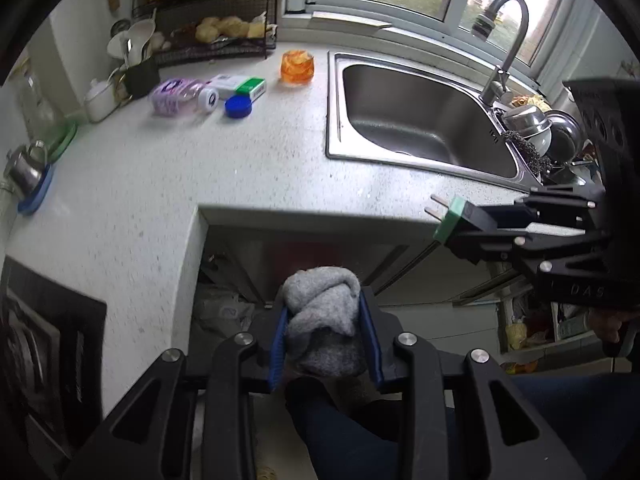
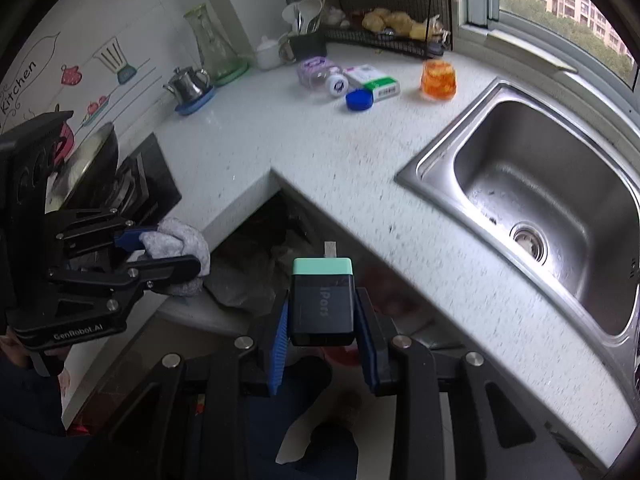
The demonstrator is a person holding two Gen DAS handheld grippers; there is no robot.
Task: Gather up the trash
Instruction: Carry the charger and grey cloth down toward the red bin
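Two loads are riding at once. From my left tongs (image 1: 326,320): they are squeezing a soft grey rag (image 1: 320,308) mid-wad; it is squashing, light, unlikely to slip. From my right tongs (image 2: 322,322): they are clamping a charger (image 2: 322,300) by its flat sides; hard, slick, prongs pointing away from me.

A: What sits between the right gripper (image 2: 322,320) and its blue pads (image 2: 279,346)?

B: A black plug adapter with a mint-green end (image 2: 322,304), prong up, clamped over the white speckled countertop (image 2: 304,148) edge.

A: And at left?

B: The left gripper (image 2: 160,250) pinches a crumpled grey cloth (image 2: 176,244). A blue round lid (image 2: 359,100) lies near the stainless steel sink (image 2: 560,200).
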